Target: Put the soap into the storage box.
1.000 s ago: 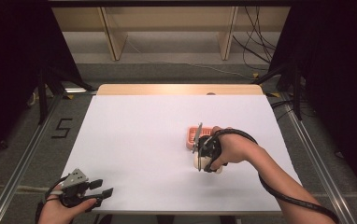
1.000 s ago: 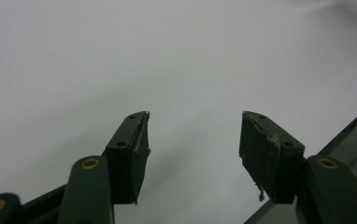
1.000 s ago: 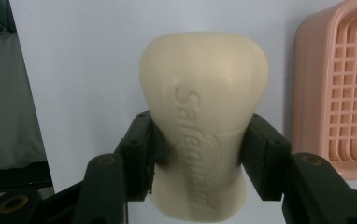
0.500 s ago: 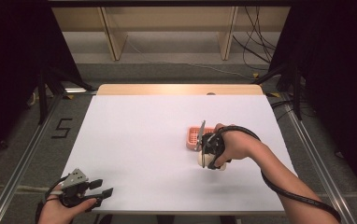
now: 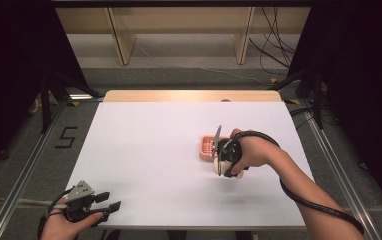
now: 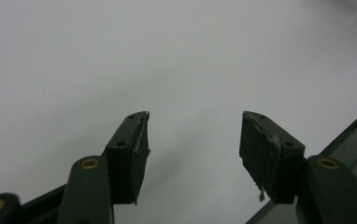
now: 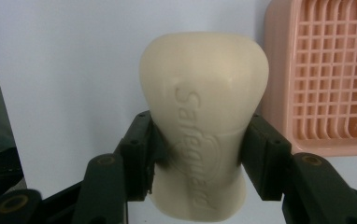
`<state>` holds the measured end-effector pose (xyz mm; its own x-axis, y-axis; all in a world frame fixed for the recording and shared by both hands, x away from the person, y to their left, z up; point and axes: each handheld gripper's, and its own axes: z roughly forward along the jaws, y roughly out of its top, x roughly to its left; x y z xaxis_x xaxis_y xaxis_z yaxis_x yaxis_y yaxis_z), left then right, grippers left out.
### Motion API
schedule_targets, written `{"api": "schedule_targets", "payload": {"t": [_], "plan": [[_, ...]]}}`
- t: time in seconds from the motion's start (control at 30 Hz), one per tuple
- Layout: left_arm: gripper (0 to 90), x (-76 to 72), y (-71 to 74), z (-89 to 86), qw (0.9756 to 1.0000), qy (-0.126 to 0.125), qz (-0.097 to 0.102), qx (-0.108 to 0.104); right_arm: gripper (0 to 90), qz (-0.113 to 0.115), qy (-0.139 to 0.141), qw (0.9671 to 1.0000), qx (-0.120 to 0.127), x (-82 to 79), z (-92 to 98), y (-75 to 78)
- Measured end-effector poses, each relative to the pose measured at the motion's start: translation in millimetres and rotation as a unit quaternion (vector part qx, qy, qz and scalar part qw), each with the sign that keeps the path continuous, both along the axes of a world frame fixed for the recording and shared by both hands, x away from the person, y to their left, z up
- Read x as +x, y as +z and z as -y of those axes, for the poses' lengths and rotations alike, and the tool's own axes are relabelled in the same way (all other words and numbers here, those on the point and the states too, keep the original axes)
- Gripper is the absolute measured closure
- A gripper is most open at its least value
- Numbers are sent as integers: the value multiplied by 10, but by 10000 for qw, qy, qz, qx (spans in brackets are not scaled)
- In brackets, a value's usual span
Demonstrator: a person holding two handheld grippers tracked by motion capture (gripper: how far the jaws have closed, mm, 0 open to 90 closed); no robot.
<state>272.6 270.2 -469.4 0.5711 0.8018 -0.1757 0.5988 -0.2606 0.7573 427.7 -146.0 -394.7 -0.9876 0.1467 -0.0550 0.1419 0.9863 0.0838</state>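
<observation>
Pinching a cream soap bar across its narrow waist, the right hand-held gripper holds it just beside the pink slatted soap dish, above the white worktop. Only the lower half sits between the jaws, so the smooth, curved bar could slip or twist out if the squeeze eases or the wrist tips further. The right hand is turned inward, forearm reaching in from the near right edge. The left hand-held gripper rests at the near left corner, jaws wide apart and holding nothing.
</observation>
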Motion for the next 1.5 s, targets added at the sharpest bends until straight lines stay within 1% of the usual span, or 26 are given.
{"api": "schedule_targets", "payload": {"t": [0.13,0.17,0.2,0.23,0.3,0.37,0.4,0.47,0.53,0.6,0.67,0.7,0.8,0.83,0.87,0.9,1.0,1.03,1.1,1.2,1.23,1.33,1.37,1.4,1.43,1.5], "plan": [[419,3,2,-5,10000,-29,-19,4,507,6,-133,9999,-63,7,0,24],[419,1,-2,1,10000,3,-49,-47,507,16,-94,10000,-15,20,1,25],[419,3,1,-6,10000,-27,-7,-1,506,54,151,9999,61,52,1,18],[419,0,-3,1,10000,8,-42,-48,507,43,-167,9998,-62,24,2,35],[418,-1,-1,1,10000,9,-36,-36,507,92,-8,10000,2,59,6,35],[419,1,2,-2,10000,-12,-51,-34,506,35,-173,9998,-66,56,3,59],[418,1,1,-1,10000,2,-40,-33,507,108,58,9999,2,89,1,58],[418,1,-1,-1,10000,1,-32,-32,506,71,-146,9999,-50,82,8,74],[418,0,0,-2,10000,7,-32,-30,507,125,10,9999,11,113,3,77],[418,1,4,-4,10000,-12,-51,-32,507,109,-168,9998,-76,107,6,90],[418,0,5,-5,10000,-11,-49,-27,507,130,-14,9999,17,143,15,77],[418,0,6,-6,10000,-17,-49,-27,507,93,-195,9997,-69,127,7,96],[418,-1,6,-7,10000,-2,-36,-18,507,160,135,9998,23,189,22,75],[417,5,5,-11,10000,-34,11,7,507,110,-183,9997,-95,156,16,93],[417,1,11,-10,10000,-20,-25,17,507,130,-174,9997,-94,163,17,91],[418,1,11,-10,10000,-17,-22,14,507,170,58,9998,-73,199,22,88],[417,3,8,-12,10000,-28,8,9,506,156,-187,9997,-99,195,25,97],[417,4,9,-13,10000,-36,5,13,506,199,-29,9998,-41,224,33,92],[417,3,7,-11,10000,-25,9,4,507,174,-192,9996,-86,219,25,111],[418,2,6,-10,10000,-22,12,-2,506,168,-175,9997,-79,242,20,121],[417,1,7,-10,10000,-22,11,0,506,232,45,9997,-2,274,23,112],[417,3,10,-12,10000,-32,5,8,506,243,64,9997,-22,291,17,116],[417,3,9,-12,10000,-30,7,6,506,220,40,9997,7,293,14,116],[417,2,9,-11,10000,-26,8,8,507,179,-245,9995,-97,268,12,132],[418,2,10,-11,10000,-29,7,5,507,241,-55,9997,-33,302,20,124],[417,2,9,-11,10000,-26,8,0,507,195,-217,9995,-111,291,6,144]]}}
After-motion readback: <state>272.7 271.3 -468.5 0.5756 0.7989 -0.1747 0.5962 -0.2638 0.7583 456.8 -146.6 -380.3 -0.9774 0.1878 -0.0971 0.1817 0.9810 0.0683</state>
